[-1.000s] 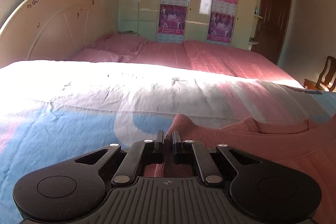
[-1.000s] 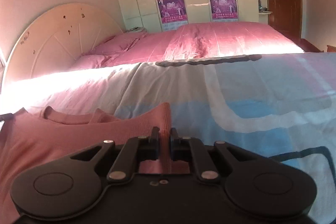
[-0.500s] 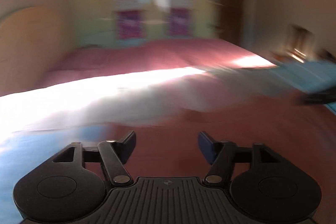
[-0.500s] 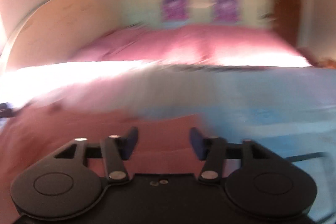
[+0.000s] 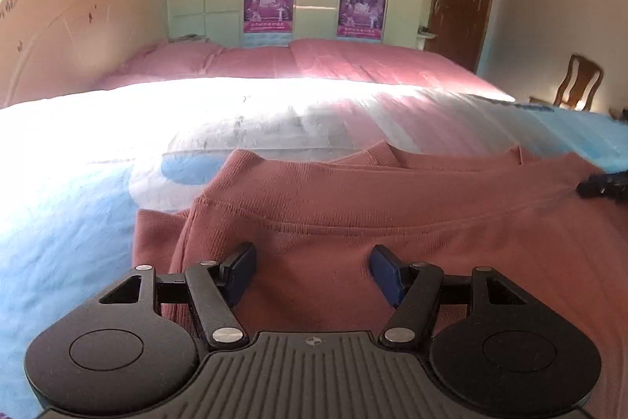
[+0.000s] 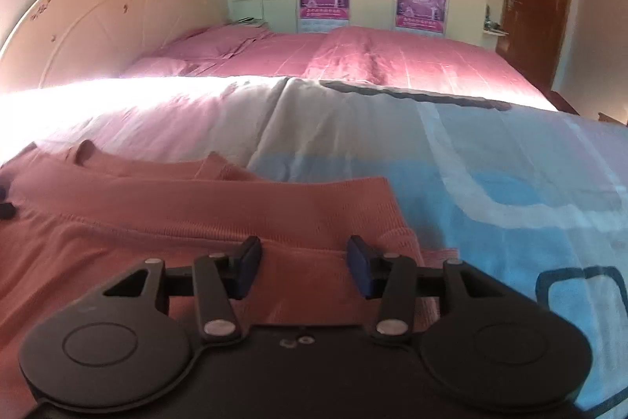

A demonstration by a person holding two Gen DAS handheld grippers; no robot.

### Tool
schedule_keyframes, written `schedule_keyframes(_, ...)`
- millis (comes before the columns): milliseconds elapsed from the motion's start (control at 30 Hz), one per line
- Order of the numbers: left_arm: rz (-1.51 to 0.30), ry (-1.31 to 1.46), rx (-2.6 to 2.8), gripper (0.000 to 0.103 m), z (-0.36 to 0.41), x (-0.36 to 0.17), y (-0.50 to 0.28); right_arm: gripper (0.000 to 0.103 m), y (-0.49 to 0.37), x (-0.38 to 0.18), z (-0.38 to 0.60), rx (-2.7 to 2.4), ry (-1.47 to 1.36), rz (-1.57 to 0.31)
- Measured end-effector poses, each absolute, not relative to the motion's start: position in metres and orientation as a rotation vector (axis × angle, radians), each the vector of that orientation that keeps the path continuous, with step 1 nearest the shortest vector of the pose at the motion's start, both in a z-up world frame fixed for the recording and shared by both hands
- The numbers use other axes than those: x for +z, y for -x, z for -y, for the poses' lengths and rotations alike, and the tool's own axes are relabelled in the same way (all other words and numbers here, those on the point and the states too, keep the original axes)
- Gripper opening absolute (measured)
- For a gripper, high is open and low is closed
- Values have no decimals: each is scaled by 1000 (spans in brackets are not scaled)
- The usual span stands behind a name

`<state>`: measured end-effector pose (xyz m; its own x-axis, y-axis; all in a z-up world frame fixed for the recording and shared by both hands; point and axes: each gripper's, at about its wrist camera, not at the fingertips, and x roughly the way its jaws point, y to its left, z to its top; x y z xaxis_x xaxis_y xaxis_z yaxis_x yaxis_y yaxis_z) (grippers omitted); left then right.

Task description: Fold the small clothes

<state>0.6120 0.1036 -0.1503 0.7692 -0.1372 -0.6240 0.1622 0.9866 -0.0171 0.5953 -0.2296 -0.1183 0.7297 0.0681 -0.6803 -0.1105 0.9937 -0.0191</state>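
Currently pink sweater (image 5: 392, 222) lies folded on the bed (image 5: 78, 222), long axis across frame. Left tool (image 5: 313, 271) wide open, empty; right tool (image 6: 304, 269) opening, gripping nothing, both directly above it.

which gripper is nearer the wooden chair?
Right. The wooden chair stands at the far right beyond the bed; the right gripper works the sweater's chair-side corner, the left gripper the opposite corner. Both open over fabric.
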Motion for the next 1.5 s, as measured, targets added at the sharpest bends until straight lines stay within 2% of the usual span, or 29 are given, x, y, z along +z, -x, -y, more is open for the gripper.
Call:
schedule_keyframes(133,-623,-38,-296,64,-62,-135,-596,44,-567,-100,199,183,36,-706)
schedule_keyframes(233,-655,-112,-389,65,-19,-149,-584,44,-551,-111,156,318,108,-739)
schedule_keyframes(267,-654,-134,-379,74,-11,-155,-582,46,-553,-120,146,326,126,-764)
schedule_keyframes(300,-630,-157,-366,76,-8,-159,-579,47,-552,-126,141,306,134,-754)
schedule_keyframes(467,-646,-168,-305,77,-16,-148,-565,43,-542,-113,138,297,110,-742)
schedule_keyframes(533,-659,-149,-232,77,-40,-152,-556,43,-527,-116,144,274,208,-748)
schedule_keyframes(633,-672,-100,-105,77,-90,-156,-540,45,-511,-111,216,107,135,-772)
schedule_keyframes(700,-683,-7,-88,77,-112,-162,-535,42,-504,-113,251,6,86,-792)
schedule_keyframes(767,-654,0,-91,77,-102,-155,-529,41,-501,-112,254,-5,55,-787)
schedule_keyframes(900,-603,-28,-241,77,-41,-145,-513,42,-482,-95,199,112,50,-688)
schedule_keyframes(1033,-682,-109,-286,78,16,-166,-513,47,-476,-127,128,256,152,-753)
schedule_keyframes(1200,-667,-26,-252,80,5,-159,-498,44,-472,-119,128,229,103,-740)
schedule_keyframes(1233,-672,-34,-244,80,4,-160,-496,40,-467,-117,122,245,108,-733)
schedule_keyframes(1300,-673,-55,-240,80,1,-163,-494,43,-455,-123,110,239,162,-743)
schedule_keyframes(1500,-643,-151,-200,80,-20,-149,-480,41,-436,-120,126,217,185,-748)
